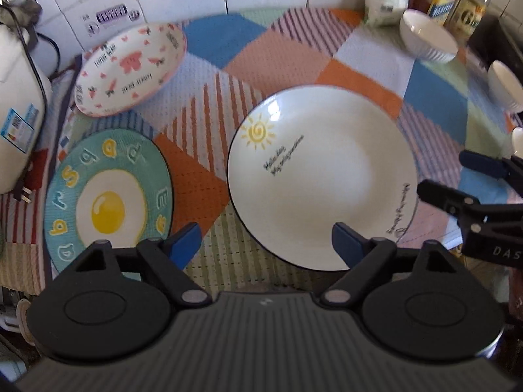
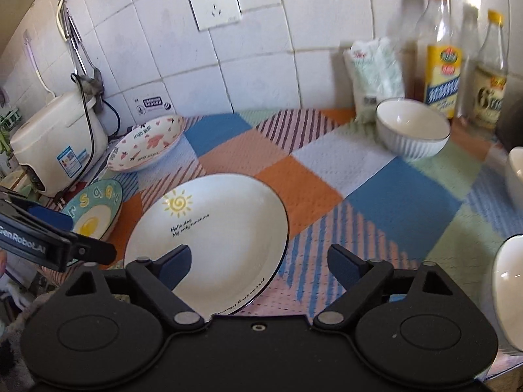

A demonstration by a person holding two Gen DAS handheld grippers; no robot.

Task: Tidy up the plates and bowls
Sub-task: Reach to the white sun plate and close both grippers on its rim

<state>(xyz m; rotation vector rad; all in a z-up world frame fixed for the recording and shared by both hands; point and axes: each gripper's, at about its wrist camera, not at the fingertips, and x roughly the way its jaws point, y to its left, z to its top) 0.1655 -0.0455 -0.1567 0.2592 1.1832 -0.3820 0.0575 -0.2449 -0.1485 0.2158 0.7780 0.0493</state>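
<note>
A white sun plate (image 1: 323, 176) lies mid-table; it also shows in the right wrist view (image 2: 212, 238). A teal egg plate (image 1: 108, 196) (image 2: 94, 212) lies to its left. A pink-patterned plate (image 1: 130, 68) (image 2: 148, 142) sits at the back left. A ribbed white bowl (image 1: 428, 37) (image 2: 412, 130) stands at the back right, with two more white bowls (image 1: 505, 85) (image 2: 510, 290) at the right edge. My left gripper (image 1: 264, 238) is open and empty, above the sun plate's near left rim. My right gripper (image 2: 258, 261) is open and empty, above that plate's near right rim.
A white rice cooker (image 2: 55, 140) stands at the far left against the tiled wall. Bottles (image 2: 441, 62) and a white bag (image 2: 376, 68) stand at the back right. A patchwork cloth (image 2: 376, 202) covers the table. A wall socket (image 2: 214, 3) is above.
</note>
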